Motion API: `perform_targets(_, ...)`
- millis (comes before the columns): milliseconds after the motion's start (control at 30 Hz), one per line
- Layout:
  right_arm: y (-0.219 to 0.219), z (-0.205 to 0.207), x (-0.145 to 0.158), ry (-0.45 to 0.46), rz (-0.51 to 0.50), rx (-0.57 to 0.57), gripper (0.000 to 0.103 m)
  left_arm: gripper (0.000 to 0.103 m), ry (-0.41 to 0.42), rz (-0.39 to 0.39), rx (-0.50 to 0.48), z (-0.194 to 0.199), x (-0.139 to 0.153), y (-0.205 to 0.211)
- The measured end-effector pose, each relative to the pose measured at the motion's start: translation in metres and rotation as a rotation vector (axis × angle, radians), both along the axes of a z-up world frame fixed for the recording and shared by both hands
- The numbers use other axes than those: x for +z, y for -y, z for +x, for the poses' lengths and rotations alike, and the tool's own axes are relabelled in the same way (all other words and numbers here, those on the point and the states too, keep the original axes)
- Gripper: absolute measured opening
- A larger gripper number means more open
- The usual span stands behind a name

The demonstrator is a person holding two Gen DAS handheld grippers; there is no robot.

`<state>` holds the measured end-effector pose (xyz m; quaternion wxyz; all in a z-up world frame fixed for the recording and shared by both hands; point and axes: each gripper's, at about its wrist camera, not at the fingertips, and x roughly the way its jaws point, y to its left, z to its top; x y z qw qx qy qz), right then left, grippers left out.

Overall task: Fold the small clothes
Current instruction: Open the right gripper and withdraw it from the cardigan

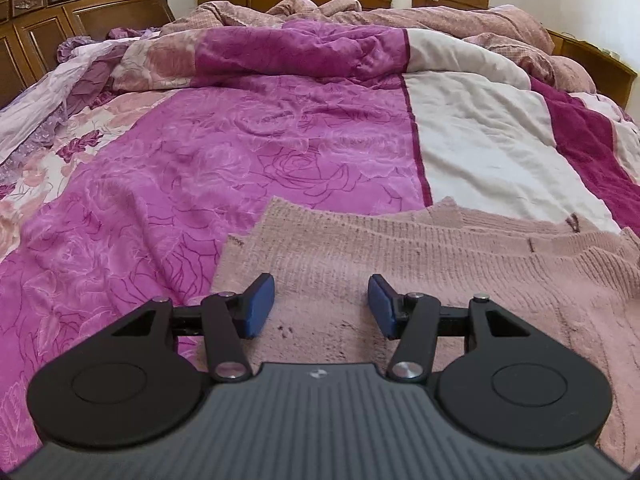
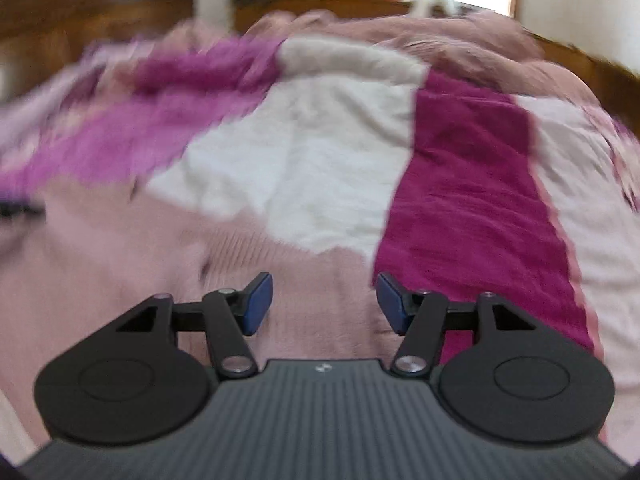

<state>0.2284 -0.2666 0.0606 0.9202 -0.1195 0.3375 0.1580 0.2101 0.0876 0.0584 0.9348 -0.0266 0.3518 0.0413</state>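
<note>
Pink ribbed knit sweater (image 1: 420, 264) lies flat on the bed's magenta rose-print quilt (image 1: 200, 168), long axis running left to right across both views. Left gripper (image 1: 321, 304): jaws spread wide, nothing between the blue pads, hovering over the sweater's left part; the garment's left edge sits just outboard of the left finger, the rest extends to the right. Right gripper (image 2: 324, 304): also wide open and empty, above the sweater (image 2: 160, 280) near its right end; the knit's right edge falls about under the right finger, with dark magenta quilt beyond. Right view is motion-blurred, so contact with the cloth cannot be judged. Judgement: each gripper is nearest its own side edge; a fold would start from either one, going inward.
</note>
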Motion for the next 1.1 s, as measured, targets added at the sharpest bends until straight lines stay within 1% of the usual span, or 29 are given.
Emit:
perform_targets(33,-0.005,0.001,-0.005,-0.010,-0.037,0.012,0.024,0.060,-0.002,0.009,-0.004,0.000,-0.001,0.001)
perform_targets(67,-0.008,0.002,-0.006,-0.014,-0.051,0.020,0.016,0.060,-0.004,0.019,-0.004,0.000,-0.002,0.002)
perform_targets(100,-0.007,0.001,-0.004,-0.008,-0.040,0.009,0.015,0.060,-0.005,0.021,-0.006,0.000,-0.002,0.002)
perform_targets(167,0.002,-0.002,0.005,0.032,0.028,-0.056,0.015,0.060,-0.003,0.021,-0.006,0.000,-0.003,0.002)
perform_targets(233,0.018,0.000,0.008,0.064,0.073,-0.189,0.015,0.060,-0.001,0.024,-0.008,0.001,-0.005,0.002)
perform_targets(300,0.033,0.006,0.002,0.043,0.090,-0.286,0.015,0.060,-0.005,0.030,-0.010,0.002,-0.007,0.001)
perform_targets(367,0.041,0.009,-0.003,0.005,0.123,-0.302,0.015,0.060,-0.008,0.033,-0.011,0.003,-0.009,0.001)
perform_targets(467,0.033,0.004,0.004,0.012,0.110,-0.276,0.018,0.062,-0.005,0.046,-0.019,0.003,-0.009,0.001)
perform_targets(533,0.025,-0.004,0.012,0.034,0.088,-0.277,0.028,0.062,-0.005,0.044,-0.017,0.003,-0.008,0.001)
perform_targets(567,0.022,-0.008,0.015,0.058,0.089,-0.271,0.028,0.062,-0.004,0.040,-0.017,0.002,-0.007,0.001)
perform_targets(633,0.012,-0.015,0.024,0.099,0.113,-0.224,0.028,0.063,0.002,0.030,-0.019,0.000,-0.005,0.000)
perform_targets(667,0.006,-0.018,0.027,0.094,0.136,-0.191,0.028,0.063,0.003,0.027,-0.019,-0.001,-0.004,0.000)
perform_targets(700,0.001,-0.018,0.028,0.070,0.164,-0.155,0.028,0.063,0.003,0.025,-0.020,-0.002,-0.004,0.000)
perform_targets(767,-0.008,-0.012,0.022,-0.011,0.212,-0.090,0.028,0.063,-0.001,0.033,-0.023,-0.003,-0.004,0.001)
perform_targets(800,-0.013,-0.006,0.015,-0.051,0.217,-0.075,0.029,0.063,-0.003,0.039,-0.024,-0.004,-0.005,0.001)
perform_targets(833,-0.019,0.001,0.005,-0.096,0.203,-0.082,0.031,0.063,-0.004,0.042,-0.024,-0.005,-0.004,0.002)
perform_targets(867,-0.024,0.006,-0.005,-0.126,0.185,-0.114,0.032,0.063,-0.006,0.042,-0.019,-0.006,-0.003,0.002)
perform_targets(933,-0.024,0.009,-0.015,-0.097,0.215,-0.165,0.033,0.063,-0.008,0.029,-0.011,-0.011,0.001,0.002)
perform_targets(1000,-0.022,0.007,-0.009,-0.099,0.253,-0.217,0.033,0.063,-0.013,0.015,-0.015,-0.016,0.007,0.002)
perform_targets(1067,-0.020,-0.004,0.002,-0.075,0.281,-0.258,0.040,0.063,-0.020,0.008,-0.024,-0.023,0.013,0.003)
perform_targets(1100,-0.020,-0.011,0.007,-0.055,0.284,-0.269,0.049,0.064,-0.027,0.008,-0.025,-0.027,0.016,0.003)
